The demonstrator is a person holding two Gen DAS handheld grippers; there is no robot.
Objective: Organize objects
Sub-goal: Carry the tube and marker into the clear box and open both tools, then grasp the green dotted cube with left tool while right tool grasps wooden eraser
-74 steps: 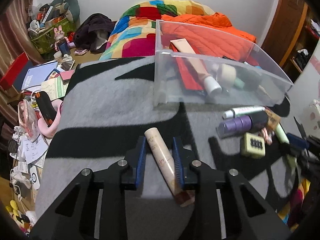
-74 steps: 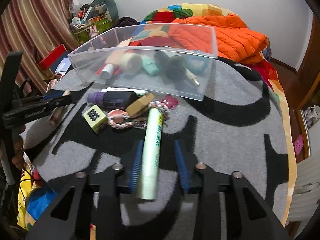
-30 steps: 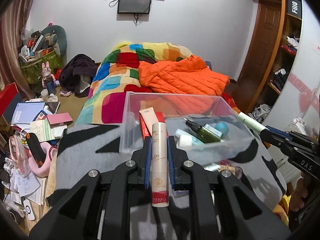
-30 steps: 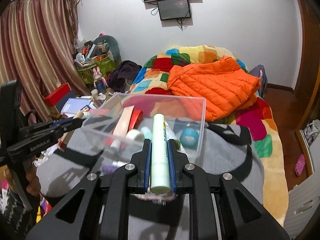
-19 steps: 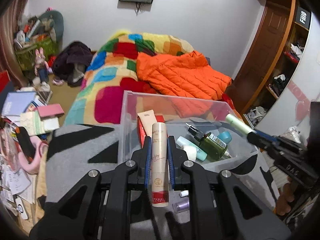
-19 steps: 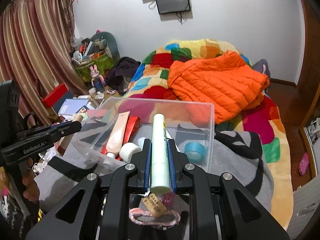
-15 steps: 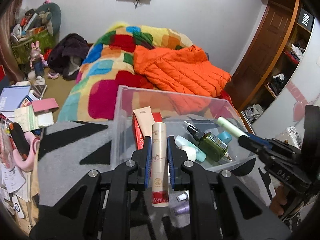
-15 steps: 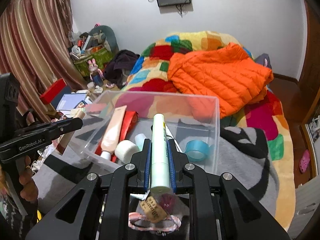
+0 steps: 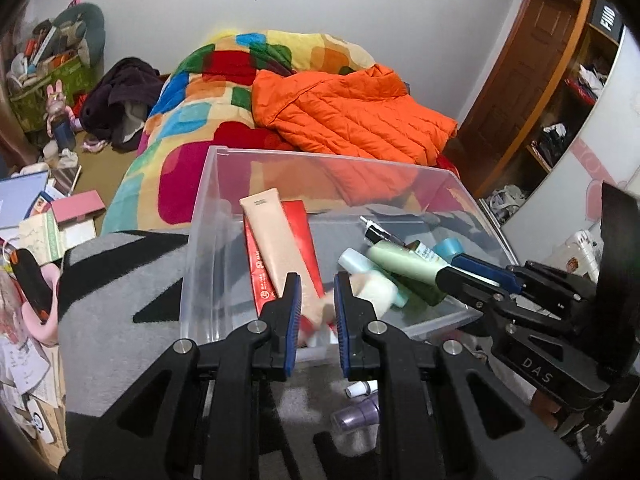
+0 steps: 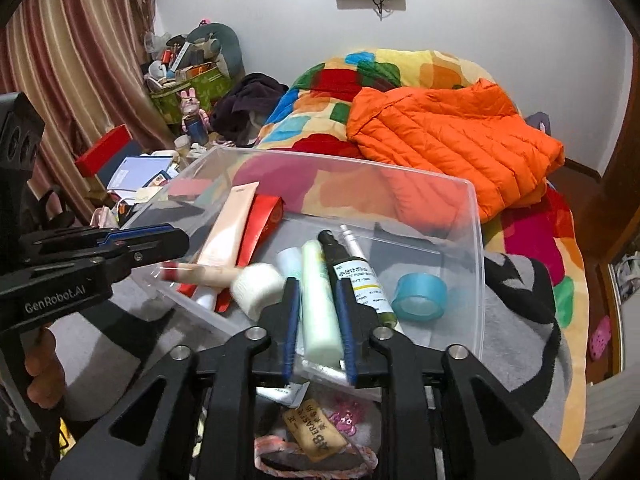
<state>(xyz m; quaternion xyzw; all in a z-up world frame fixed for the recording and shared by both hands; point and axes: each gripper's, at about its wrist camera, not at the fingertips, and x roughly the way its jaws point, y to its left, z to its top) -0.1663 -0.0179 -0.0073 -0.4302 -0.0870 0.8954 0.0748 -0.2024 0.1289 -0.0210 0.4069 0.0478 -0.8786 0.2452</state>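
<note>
My two tongs hang over the one clear bin point(image 10: 340, 162). The left tongs point(image 9: 316, 294) are spread; their beige tube point(image 10: 200, 271), pinched a moment ago, now lies in the bin. The right tongs point(image 10: 316, 294) have just been opening, with the green tube point(image 10: 316, 268) loose between them in the bin.

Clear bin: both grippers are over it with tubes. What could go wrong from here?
1. The right gripper has just been opening its jaws. The pale green tube between them sits over the near wall of the clear bin, so it may tip out.
2. It may knock over the pump bottle beside it.
3. The left gripper is close by, so the two could bump.
</note>
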